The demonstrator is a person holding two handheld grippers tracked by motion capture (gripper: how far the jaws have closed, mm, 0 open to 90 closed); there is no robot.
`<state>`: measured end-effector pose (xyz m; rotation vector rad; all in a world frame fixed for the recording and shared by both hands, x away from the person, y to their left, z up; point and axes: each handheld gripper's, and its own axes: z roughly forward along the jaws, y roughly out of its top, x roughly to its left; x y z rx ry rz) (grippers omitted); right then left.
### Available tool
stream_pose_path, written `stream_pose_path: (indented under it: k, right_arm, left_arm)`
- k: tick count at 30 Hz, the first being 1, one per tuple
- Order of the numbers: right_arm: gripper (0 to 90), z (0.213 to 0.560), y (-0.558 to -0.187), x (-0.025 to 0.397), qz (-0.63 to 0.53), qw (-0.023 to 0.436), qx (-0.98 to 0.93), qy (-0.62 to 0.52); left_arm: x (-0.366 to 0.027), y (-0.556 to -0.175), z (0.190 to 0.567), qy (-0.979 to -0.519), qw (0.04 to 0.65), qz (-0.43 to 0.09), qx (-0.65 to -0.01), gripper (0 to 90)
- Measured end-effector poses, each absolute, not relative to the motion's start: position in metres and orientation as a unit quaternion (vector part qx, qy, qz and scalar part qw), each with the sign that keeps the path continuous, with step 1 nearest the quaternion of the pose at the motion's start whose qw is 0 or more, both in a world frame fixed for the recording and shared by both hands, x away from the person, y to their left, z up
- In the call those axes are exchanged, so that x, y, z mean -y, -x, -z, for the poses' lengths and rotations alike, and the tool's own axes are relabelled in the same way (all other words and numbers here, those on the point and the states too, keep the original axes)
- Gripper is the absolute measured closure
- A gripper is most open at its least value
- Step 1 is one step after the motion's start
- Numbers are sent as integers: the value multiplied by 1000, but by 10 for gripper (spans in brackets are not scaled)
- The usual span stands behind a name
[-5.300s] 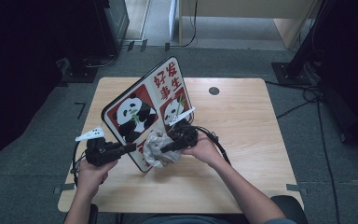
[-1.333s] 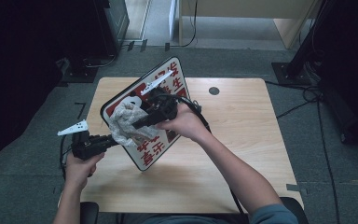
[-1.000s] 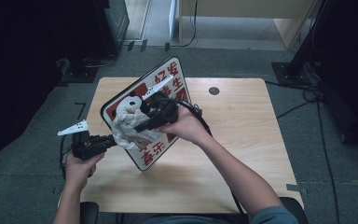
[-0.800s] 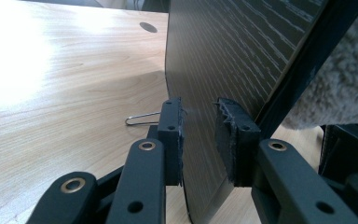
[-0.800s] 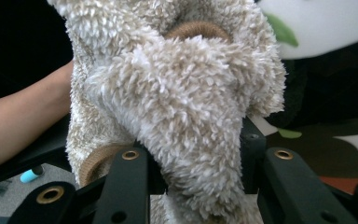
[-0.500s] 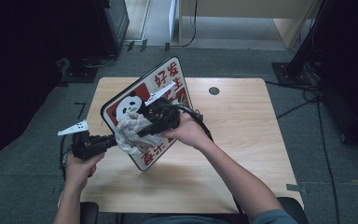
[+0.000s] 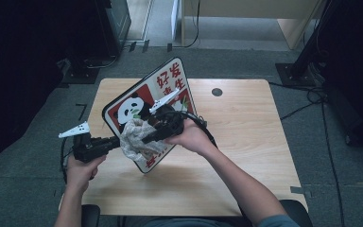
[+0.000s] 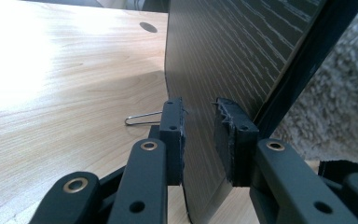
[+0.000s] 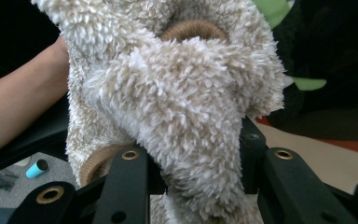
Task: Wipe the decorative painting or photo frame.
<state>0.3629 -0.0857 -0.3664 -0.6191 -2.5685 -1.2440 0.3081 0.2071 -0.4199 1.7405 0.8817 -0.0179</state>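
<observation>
The pale wooden table [image 7: 246, 156], smooth and lightly grained, carries the work: a person props a large flat board with rounded corners, printed with a panda and red characters on its face [image 7: 137, 106] and dark wood-grain on its back [image 8: 223, 70], tilted up on one lower corner near the table's left edge. The left gripper [image 8: 199, 128] has its jaws set either side of the board's thin lower edge, pinching it to steady it. The right gripper [image 9: 193, 186] is clamped on a fluffy beige cloth [image 9: 177, 107], a bunched, deep-piled rag with a tan hem, pressed against the lower part of the printed face [image 7: 134, 137]. Judging by this, the wiping of the board is under way; the next move probably calls for a firm sweep across the glossy face while the left grip resists the push. A small bent wire clip [image 8: 142, 119] lies on the table behind the board.
</observation>
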Motion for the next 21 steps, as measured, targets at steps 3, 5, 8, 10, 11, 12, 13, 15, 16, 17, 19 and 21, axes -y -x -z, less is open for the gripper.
stream_pose_path:
  k: [3, 5, 8, 10, 11, 12, 13, 15, 16, 17, 19, 21]
  right_arm:
    - [653, 371, -362, 86, 419, 112, 876, 213]
    - [653, 374, -362, 87, 419, 113, 875, 214]
    - [653, 377, -361, 87, 419, 114, 875, 215]
    - [653, 380, -360, 88, 419, 115, 875, 215]
    - [653, 382, -359, 88, 417, 111, 877, 213]
    - [653, 382, -359, 88, 417, 111, 877, 213]
    - [653, 383, -359, 88, 415, 109, 878, 211]
    - [653, 385, -358, 89, 414, 109, 879, 212]
    - [653, 386, -358, 89, 414, 109, 879, 210]
    - [653, 388, -358, 89, 414, 110, 879, 211]
    - [653, 390, -357, 90, 413, 111, 879, 212]
    - [653, 395, -357, 90, 409, 113, 880, 212]
  left_arm:
    - [-207, -308, 421, -736, 563, 10, -376, 730]
    - [-207, -308, 421, -736, 563, 10, -375, 729]
    - [-207, -308, 421, -737, 562, 10, -375, 730]
    - [-207, -308, 421, -737, 563, 10, -375, 730]
    - [-207, -308, 421, -737, 563, 10, -374, 730]
    - [-207, -308, 421, -737, 563, 10, -374, 731]
    - [-207, -308, 421, -737, 563, 11, -374, 731]
    - [-207, -308, 421, -737, 563, 10, -374, 731]
    - [-207, -308, 421, -737, 563, 11, -374, 731]
    - [-207, -308, 421, -737, 563, 11, -374, 731]
    - [-207, -308, 421, -738, 562, 11, -373, 731]
    - [-207, -308, 421, -738, 562, 11, -374, 732]
